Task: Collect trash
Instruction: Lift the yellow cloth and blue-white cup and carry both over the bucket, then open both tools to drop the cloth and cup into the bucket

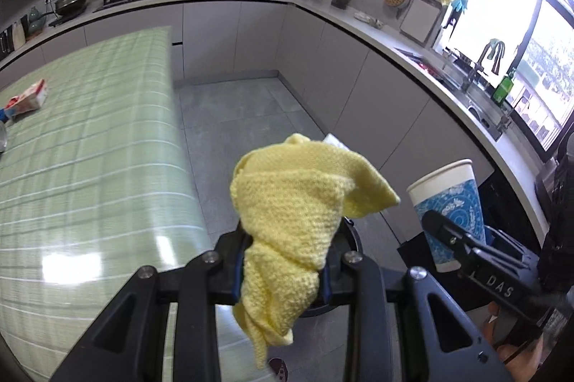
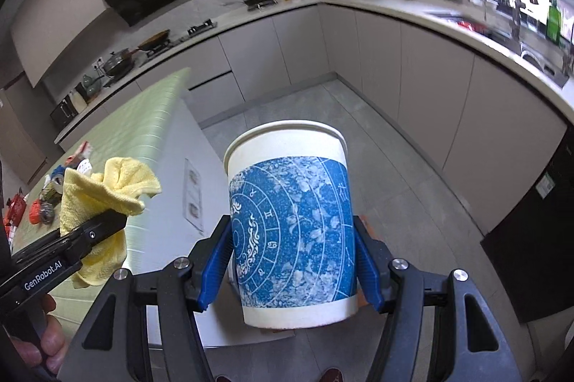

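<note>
A crumpled yellow cloth (image 1: 290, 224) is pinched in my left gripper (image 1: 283, 270), which is shut on it; the cloth bunches up above the jaws and hangs below them. In the right wrist view the same yellow cloth (image 2: 104, 192) and left gripper (image 2: 97, 227) show at the left. My right gripper (image 2: 292, 260) is shut on an upright white paper cup with a blue pattern (image 2: 290, 224), its blue pads pressing both sides. The cup (image 1: 448, 202) and right gripper (image 1: 448, 235) also appear at the right of the left wrist view. Both grippers hang over the grey floor.
A table with a green checked cloth (image 1: 89, 149) stands to the left, with a wrapper (image 1: 28, 97) and several small items (image 2: 43, 199) on it. An L-shaped kitchen counter (image 1: 358, 23) with pans, utensils and a sink (image 1: 466, 84) runs along the back and right. A dark appliance (image 2: 538, 238) stands at right.
</note>
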Action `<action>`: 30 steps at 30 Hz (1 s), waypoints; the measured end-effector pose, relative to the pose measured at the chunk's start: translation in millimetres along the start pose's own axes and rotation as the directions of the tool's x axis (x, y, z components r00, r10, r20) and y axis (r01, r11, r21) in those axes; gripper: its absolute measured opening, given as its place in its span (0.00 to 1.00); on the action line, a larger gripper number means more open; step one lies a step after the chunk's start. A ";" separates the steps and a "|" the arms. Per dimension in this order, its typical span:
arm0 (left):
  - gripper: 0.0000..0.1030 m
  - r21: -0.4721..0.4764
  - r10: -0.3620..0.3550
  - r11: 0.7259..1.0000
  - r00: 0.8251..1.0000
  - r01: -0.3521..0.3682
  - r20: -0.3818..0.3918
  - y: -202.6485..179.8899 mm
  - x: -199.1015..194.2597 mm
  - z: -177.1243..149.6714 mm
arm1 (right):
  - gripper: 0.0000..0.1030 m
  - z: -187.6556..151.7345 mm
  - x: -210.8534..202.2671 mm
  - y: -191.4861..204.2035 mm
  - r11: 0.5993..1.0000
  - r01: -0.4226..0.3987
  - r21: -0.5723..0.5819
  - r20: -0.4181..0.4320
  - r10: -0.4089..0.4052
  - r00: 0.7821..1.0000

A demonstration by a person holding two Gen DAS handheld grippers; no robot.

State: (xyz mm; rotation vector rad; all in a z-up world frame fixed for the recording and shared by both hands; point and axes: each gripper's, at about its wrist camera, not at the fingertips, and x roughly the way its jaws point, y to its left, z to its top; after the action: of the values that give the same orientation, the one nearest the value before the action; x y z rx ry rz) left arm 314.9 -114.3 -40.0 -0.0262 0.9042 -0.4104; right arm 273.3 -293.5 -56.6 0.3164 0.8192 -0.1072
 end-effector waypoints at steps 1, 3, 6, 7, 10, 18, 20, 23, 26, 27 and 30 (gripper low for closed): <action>0.31 -0.004 -0.002 1.000 1.000 0.002 -0.008 -4.4 6.7 -1.9 | 0.63 -1.6 7.8 -7.1 1.000 -0.001 0.002 -0.013 0.001 1.000; 0.31 -0.013 0.014 1.000 1.000 -0.014 -0.020 -12.0 19.6 -6.6 | 0.63 -6.7 22.5 -19.4 1.000 -0.011 0.011 -0.036 0.012 0.999; 0.31 -0.038 0.033 0.999 0.998 -0.035 -0.046 -12.9 35.4 -14.9 | 0.63 -14.5 51.4 -29.0 1.000 -0.025 0.016 -0.082 0.026 0.996; 0.31 -0.048 0.043 0.998 0.998 -0.046 -0.055 -11.0 42.4 -18.7 | 0.63 -16.5 59.5 -30.5 0.999 -0.033 0.018 -0.094 0.035 0.995; 0.31 -0.058 0.074 0.995 0.994 -0.078 -0.075 -8.7 54.6 -28.1 | 0.63 -25.7 86.3 -32.2 0.999 -0.052 0.008 -0.127 0.052 0.991; 0.32 -0.072 0.127 0.988 0.987 -0.134 -0.098 -13.1 75.2 -42.6 | 0.78 -30.5 129.0 -53.4 0.996 -0.085 0.029 -0.176 0.088 0.980; 0.36 -0.076 0.135 0.987 0.984 -0.145 -0.117 -14.0 85.8 -47.2 | 0.80 -28.6 124.8 -62.5 0.997 -0.075 0.030 -0.152 0.079 0.985; 0.54 -0.069 0.155 0.983 0.975 -0.167 -0.161 -21.1 106.8 -49.3 | 0.80 -26.8 116.1 -79.6 0.997 -0.040 0.064 -0.114 0.047 0.992; 0.81 -0.075 0.172 0.980 0.974 -0.184 -0.147 -29.4 115.1 -46.0 | 0.80 -29.7 112.7 -93.6 0.996 -0.022 0.090 -0.111 0.032 0.993; 0.86 -0.075 0.176 0.979 0.974 -0.187 -0.142 -31.0 115.3 -44.8 | 0.80 -30.6 112.4 -97.3 0.996 -0.010 0.093 -0.114 0.020 0.993; 0.87 -0.067 0.175 0.980 0.974 -0.187 -0.146 -37.1 117.4 -40.2 | 0.80 -33.0 111.1 -100.2 0.996 0.014 0.090 -0.120 -0.003 0.993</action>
State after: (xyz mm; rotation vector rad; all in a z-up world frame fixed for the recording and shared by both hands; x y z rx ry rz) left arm 335.8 -184.5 -146.8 0.0116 1.0511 -0.2072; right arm 304.2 -374.9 -182.6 0.4079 0.9361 -0.1351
